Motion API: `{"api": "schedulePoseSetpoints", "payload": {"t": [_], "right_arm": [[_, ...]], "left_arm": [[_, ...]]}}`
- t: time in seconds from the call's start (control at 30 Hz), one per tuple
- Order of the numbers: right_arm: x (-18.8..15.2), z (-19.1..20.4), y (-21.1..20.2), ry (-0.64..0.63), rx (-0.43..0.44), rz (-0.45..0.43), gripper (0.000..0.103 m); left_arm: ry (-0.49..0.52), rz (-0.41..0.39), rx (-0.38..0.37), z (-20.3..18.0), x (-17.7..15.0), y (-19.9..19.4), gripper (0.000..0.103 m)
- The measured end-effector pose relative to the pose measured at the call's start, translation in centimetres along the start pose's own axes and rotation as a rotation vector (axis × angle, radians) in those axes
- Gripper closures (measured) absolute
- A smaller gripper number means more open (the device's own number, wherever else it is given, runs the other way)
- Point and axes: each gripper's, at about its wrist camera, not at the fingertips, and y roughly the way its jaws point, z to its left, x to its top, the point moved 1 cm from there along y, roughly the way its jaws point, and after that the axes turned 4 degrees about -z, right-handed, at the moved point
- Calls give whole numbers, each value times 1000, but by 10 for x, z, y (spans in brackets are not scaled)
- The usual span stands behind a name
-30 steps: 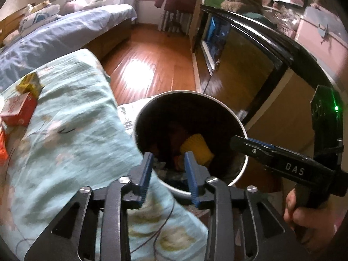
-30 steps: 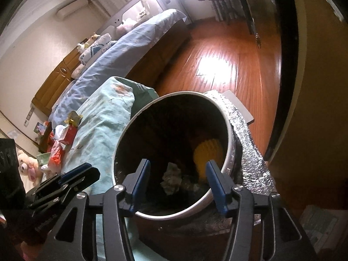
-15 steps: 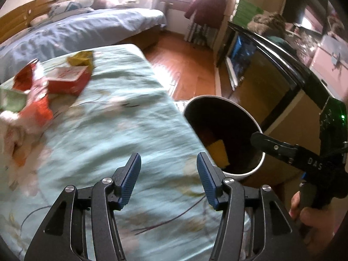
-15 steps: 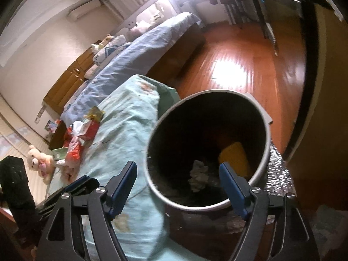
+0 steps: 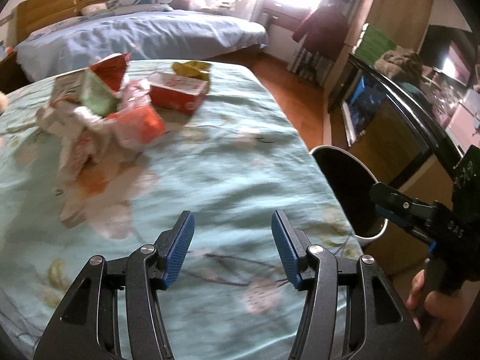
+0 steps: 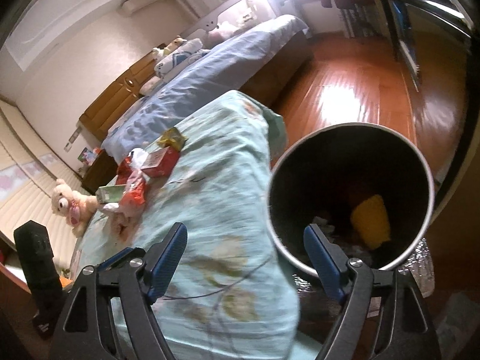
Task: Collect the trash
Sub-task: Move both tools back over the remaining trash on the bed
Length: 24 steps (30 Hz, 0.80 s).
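The left gripper [image 5: 232, 250] hangs over a surface draped in a pale green flowered cloth [image 5: 210, 174], its blue-padded jaws spread wide with nothing between them. Ahead of it, toward the far left of the cloth, lies a loose heap of trash: a red box [image 5: 177, 94] on its side, a green and white carton [image 5: 97, 96] just beside it, an orange-red wrapper [image 5: 141, 121] in front of the box, crumpled white paper [image 5: 72, 123] under and around these, and a yellow wrapper [image 5: 192, 69] just behind the box. The heap is blurred, so finer detail cannot be made out. The right gripper [image 6: 246, 258] is also open wide and empty, held over the near edge of the cloth, with its right finger lying across the rim of a round bin [image 6: 426, 180]. The bin stands on the floor against the right side of the covered surface, near the corner of the cloth. Inside it lie a yellow piece [image 6: 372, 225] and some crumpled white paper [image 6: 324, 225]. In the left wrist view the right gripper [image 5: 390, 201] shows from the side, over the bin [image 5: 360, 162], held by a hand [image 5: 432, 303]. A blue-covered bed [image 5: 135, 36] stands beyond the cloth, and a teddy bear [image 6: 70, 204] sits at the far left end.
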Motion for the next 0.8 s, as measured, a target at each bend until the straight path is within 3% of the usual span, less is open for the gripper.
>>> {"api": "schedulePoseSetpoints", "payload": {"t": [0.8], "right_arm": [[-16,87,52,-130,134,106,21]], "left_arm": [[-136,-30,136,101,0,-24,49]]}}
